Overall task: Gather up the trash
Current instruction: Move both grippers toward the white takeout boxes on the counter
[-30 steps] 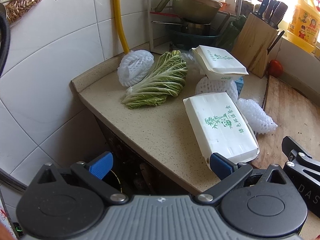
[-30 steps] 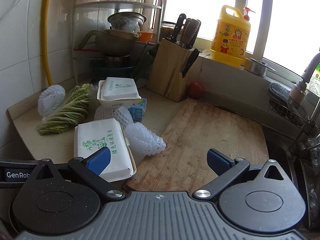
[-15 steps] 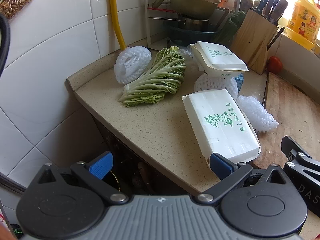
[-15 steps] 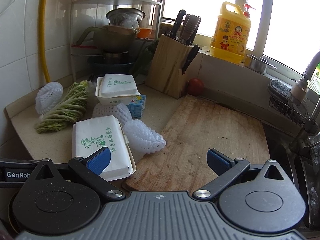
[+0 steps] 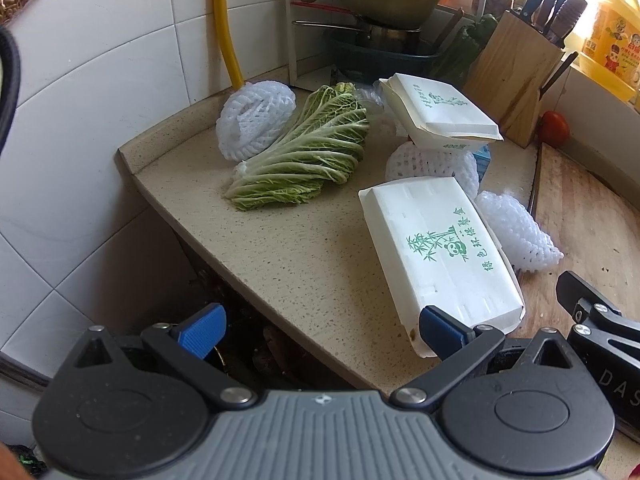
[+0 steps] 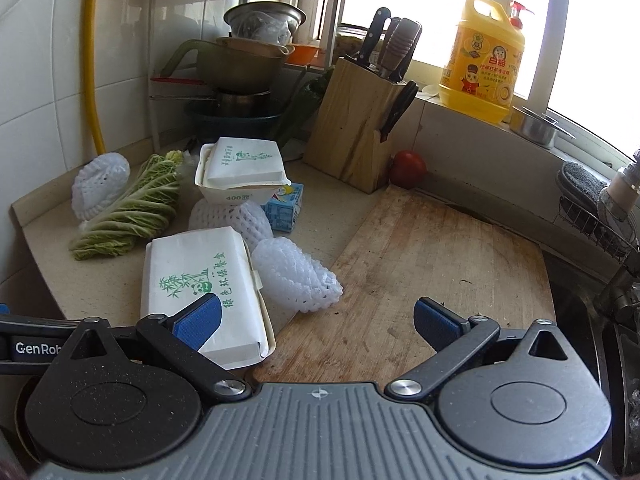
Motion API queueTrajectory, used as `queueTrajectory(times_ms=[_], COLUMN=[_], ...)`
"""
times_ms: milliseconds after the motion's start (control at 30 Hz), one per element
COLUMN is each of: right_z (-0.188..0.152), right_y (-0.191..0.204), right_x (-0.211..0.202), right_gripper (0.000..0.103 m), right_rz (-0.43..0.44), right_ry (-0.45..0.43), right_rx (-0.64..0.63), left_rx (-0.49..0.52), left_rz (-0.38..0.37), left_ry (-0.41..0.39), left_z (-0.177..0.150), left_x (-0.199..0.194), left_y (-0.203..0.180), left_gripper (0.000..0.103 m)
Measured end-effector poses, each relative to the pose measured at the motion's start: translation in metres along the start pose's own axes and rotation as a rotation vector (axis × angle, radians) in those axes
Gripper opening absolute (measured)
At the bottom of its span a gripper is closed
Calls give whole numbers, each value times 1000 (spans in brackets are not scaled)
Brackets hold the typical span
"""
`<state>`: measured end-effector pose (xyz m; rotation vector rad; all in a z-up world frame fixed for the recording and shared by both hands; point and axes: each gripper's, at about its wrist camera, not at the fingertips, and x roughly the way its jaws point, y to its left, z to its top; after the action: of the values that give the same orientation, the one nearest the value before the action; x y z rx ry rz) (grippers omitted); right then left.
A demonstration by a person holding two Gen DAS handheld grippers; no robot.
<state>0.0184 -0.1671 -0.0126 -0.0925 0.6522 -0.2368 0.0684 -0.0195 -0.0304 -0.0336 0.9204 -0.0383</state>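
Note:
A white takeaway box with a green panda print [image 5: 440, 248] [image 6: 200, 280] lies at the counter's front edge. Behind it a second white box [image 5: 440, 116] [image 6: 240, 172] rests on a white foam fruit net [image 5: 432, 162] [image 6: 236, 216]. Another foam net [image 5: 516, 232] [image 6: 292, 276] lies on the cutting board's edge, and a third [image 5: 256, 120] [image 6: 100, 184] sits beside a cabbage leaf [image 5: 308, 152] [image 6: 128, 208]. My left gripper [image 5: 316, 330] hangs open just off the counter's front edge, holding nothing. My right gripper [image 6: 316, 320] stands open over the near box and board.
A small blue carton [image 6: 284, 206] sits behind the nets. A wooden cutting board [image 6: 432, 256] fills the right side, with a tomato [image 6: 408, 163], knife block [image 6: 360, 128] and dish rack [image 6: 240, 80] behind. A dark bin opening [image 5: 256, 352] lies below the counter edge. The sink is far right.
Both grippers have crept slightly forward and up, so the counter items sit a little lower and larger in view. Nothing on the counter has moved; both stay open.

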Motion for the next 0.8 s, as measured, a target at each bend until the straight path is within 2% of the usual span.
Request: queueTrajectory(times_ms=[200, 333, 467, 600, 800], right_z=[4, 11, 20, 27, 36], right_y=[-5, -11, -25, -33, -39], right_x=[12, 21, 31, 42, 64], right_gripper=[103, 103, 103, 103, 103], right_rz=[38, 58, 82, 96, 121], right_ry=[-3, 4, 6, 9, 27], right_rx=[-25, -35, -8, -7, -15], left_rx=[9, 2, -16, -49, -62], left_rz=[-18, -54, -136, -230, -312], left_ry=[-15, 5, 44, 68, 100], left_z=[7, 12, 17, 21, 29], left_x=[9, 19, 35, 48, 69], left_y=[-3, -4, -2, 1, 0], left_gripper=[101, 94, 87, 87, 87])
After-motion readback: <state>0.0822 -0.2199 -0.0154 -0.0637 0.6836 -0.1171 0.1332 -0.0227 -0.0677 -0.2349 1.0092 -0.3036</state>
